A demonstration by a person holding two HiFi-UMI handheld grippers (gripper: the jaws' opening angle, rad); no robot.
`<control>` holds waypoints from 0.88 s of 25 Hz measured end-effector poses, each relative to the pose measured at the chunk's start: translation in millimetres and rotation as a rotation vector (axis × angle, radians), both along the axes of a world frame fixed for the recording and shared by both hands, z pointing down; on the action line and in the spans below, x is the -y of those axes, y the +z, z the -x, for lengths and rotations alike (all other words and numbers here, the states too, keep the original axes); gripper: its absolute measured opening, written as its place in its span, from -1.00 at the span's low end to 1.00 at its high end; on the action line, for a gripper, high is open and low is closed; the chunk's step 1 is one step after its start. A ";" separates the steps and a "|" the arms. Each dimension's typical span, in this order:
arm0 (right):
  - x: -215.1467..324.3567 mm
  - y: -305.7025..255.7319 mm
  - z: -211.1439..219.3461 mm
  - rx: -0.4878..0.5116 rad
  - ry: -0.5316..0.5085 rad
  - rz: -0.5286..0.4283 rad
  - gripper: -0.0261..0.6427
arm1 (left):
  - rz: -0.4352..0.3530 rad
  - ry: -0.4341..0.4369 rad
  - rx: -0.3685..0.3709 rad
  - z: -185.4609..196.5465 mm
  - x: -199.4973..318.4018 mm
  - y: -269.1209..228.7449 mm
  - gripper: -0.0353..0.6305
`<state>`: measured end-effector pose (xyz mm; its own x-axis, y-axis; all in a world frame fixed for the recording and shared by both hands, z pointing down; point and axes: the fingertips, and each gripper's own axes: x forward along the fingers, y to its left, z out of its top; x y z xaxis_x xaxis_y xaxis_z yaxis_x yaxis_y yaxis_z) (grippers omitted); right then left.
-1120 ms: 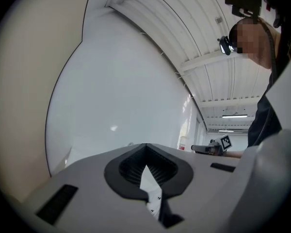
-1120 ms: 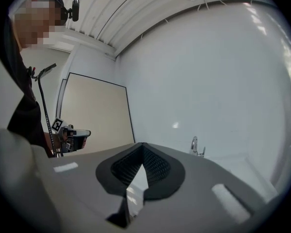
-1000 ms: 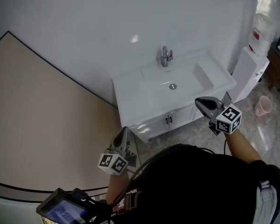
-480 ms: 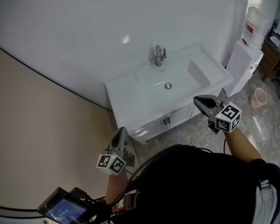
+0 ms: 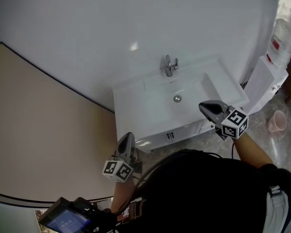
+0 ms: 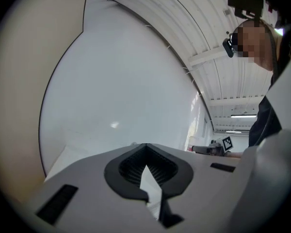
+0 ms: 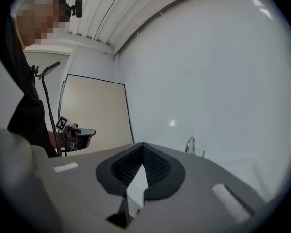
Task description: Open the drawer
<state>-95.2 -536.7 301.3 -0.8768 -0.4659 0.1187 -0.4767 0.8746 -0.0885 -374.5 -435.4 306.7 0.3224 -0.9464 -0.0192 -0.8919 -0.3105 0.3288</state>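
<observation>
A white vanity (image 5: pixel 136 98) with a sink and a chrome faucet (image 5: pixel 170 64) stands against the white wall. Its front (image 5: pixel 157 139) below the counter carries small dark handles (image 5: pixel 169 136). My left gripper (image 5: pixel 126 138) hangs shut and empty in front of the vanity's left corner, apart from it. My right gripper (image 5: pixel 204 106) is also shut and empty, level over the counter's front right edge. In the left gripper view the jaws (image 6: pixel 145 147) meet against the bare wall. In the right gripper view the jaws (image 7: pixel 143 146) meet too, with the faucet (image 7: pixel 190 144) beyond.
A white water dispenser (image 5: pixel 269 76) stands right of the vanity, with a pink bucket (image 5: pixel 276 121) on the marble floor beside it. A beige panel (image 5: pixel 34 130) covers the wall at left. A dark device (image 5: pixel 68 220) sits at the bottom left.
Both grippers have moved nearer the vanity, which now sits closer below me. The right gripper's tip now overlaps the counter's front edge. Both stay shut.
</observation>
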 end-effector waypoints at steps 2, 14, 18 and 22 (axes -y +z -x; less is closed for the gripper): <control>14.9 -0.8 -7.6 -0.001 -0.032 -0.006 -0.94 | 0.007 -0.021 -0.004 -16.7 5.8 3.0 -0.92; 63.5 6.9 11.3 0.006 -0.141 -0.001 -0.94 | 0.052 -0.123 0.011 -17.7 24.8 10.2 -0.92; 78.8 6.8 32.7 -0.004 -0.114 -0.005 -0.94 | 0.054 -0.094 0.007 5.5 47.4 11.9 -0.92; 94.2 2.7 55.9 -0.003 -0.048 -0.010 -0.94 | 0.044 -0.035 0.012 36.5 79.1 6.9 -0.92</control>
